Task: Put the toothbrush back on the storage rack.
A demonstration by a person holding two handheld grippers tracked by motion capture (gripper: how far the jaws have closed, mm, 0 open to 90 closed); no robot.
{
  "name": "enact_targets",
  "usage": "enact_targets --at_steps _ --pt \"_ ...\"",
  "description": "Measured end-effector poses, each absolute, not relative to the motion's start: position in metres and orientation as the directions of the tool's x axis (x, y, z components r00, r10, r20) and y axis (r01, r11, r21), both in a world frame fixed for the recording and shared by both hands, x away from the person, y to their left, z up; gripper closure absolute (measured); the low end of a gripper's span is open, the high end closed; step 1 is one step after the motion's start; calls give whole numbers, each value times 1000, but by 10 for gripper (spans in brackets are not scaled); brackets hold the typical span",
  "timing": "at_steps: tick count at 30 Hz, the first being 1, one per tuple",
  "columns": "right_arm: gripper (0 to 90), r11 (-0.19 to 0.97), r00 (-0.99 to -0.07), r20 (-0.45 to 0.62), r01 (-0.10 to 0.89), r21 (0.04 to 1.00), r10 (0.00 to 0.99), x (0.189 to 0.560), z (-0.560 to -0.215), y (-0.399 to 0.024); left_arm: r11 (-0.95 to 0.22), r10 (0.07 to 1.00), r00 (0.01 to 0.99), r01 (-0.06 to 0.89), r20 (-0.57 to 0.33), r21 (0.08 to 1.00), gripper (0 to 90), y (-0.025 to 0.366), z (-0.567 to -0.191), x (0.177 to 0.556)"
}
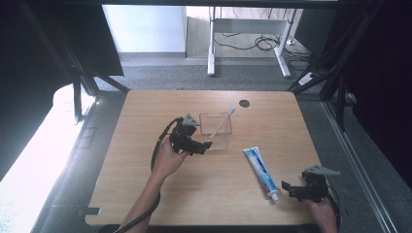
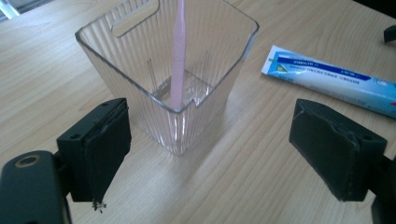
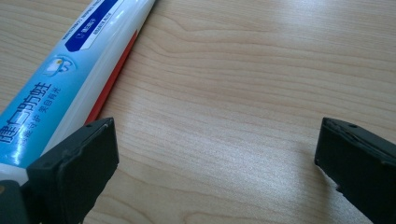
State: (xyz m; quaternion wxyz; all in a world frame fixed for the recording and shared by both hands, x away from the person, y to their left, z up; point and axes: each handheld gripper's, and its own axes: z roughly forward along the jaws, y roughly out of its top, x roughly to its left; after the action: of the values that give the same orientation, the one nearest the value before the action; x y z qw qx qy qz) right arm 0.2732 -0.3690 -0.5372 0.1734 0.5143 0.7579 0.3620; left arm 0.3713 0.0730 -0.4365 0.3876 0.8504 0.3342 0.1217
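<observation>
A clear ribbed plastic cup (image 1: pixel 217 130) stands upright mid-table with a pink toothbrush (image 1: pixel 224 122) leaning inside it. In the left gripper view the cup (image 2: pixel 187 116) and the toothbrush (image 2: pixel 177 60) sit just ahead of the jaws. My left gripper (image 1: pixel 208 145) is open, its jaws wide apart at the cup's near left corner, not touching it. A blue and white toothpaste tube (image 1: pixel 260 172) lies flat to the cup's right, cap toward me. My right gripper (image 1: pixel 286 188) is open just right of the cap; its own view has the tube (image 3: pixel 60 79) beside its left jaw.
The wooden table (image 1: pixel 145 184) has a dark round hole (image 1: pixel 244 103) near its far edge. A cable trails from the left gripper down along the forearm. Grey carpet, a desk frame (image 1: pixel 248 43) and black struts lie beyond the table.
</observation>
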Motion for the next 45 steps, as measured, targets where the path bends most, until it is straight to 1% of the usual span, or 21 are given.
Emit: enact_targets --at_steps 17,45 --pt "0 207 -409 108 653 728 906 273 -537 -369 -506 659 752 468 -25 725 132 89 -450 341" --pt "0 213 -413 96 641 737 906 271 -535 -367 -451 694 718 494 -57 743 133 122 -485 294"
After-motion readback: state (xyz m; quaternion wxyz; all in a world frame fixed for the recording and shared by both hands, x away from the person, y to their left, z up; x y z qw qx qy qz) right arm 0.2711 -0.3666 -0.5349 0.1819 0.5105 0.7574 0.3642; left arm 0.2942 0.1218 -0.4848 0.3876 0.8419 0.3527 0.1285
